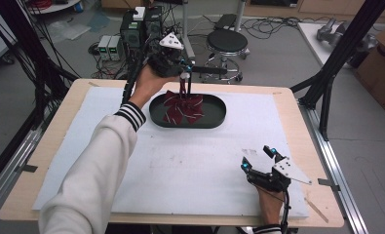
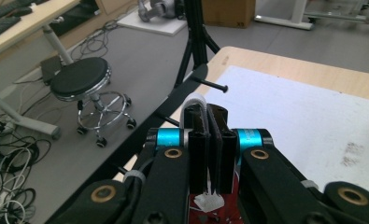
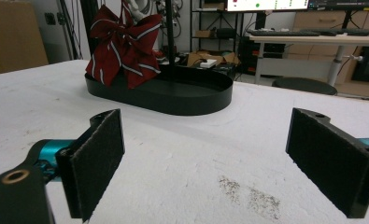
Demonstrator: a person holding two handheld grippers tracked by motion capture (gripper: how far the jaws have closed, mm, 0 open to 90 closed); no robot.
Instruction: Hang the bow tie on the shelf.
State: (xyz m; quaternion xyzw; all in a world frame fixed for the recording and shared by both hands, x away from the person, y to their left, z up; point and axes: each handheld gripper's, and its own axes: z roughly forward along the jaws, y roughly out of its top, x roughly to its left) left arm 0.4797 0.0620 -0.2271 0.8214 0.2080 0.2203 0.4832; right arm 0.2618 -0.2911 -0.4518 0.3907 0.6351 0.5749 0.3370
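1. Nearest the high camera: white sleeve [image 1: 90, 170] of the person's left arm, rising from the bottom edge toward the far side of the table [image 1: 297, 105].
2. Left gripper [image 1: 185, 78] is held above the far-centre of the white mat [image 1: 180, 165], pointing down over the black oval tray [image 1: 214, 114]. Jaws pressed together, pinching a white strap [image 2: 195, 100] of the dark red striped bow [image 1: 182, 108].
3. Left gripper view: the 2 black jaws are closed with the white strap looped over their tips; a white clasp [image 2: 209, 201] and a bit of red fabric show below them.
4. Bow hangs from those jaws, its lower part inside the tray at the tray's left-centre. In the right gripper view the bow [image 3: 122, 44] stands upright over the tray's [image 3: 191, 100] left end; whether it touches the tray floor I can't tell.
5. Right gripper [image 1: 258, 157] sits at the near-right of the mat, held by the person's right hand [image 1: 269, 202]. Jaws spread wide, nothing between them, low over the mat.
6. Right gripper is well apart from the tray.
7. Off-table: black round stool [image 1: 227, 41] on the floor beyond the far edge.
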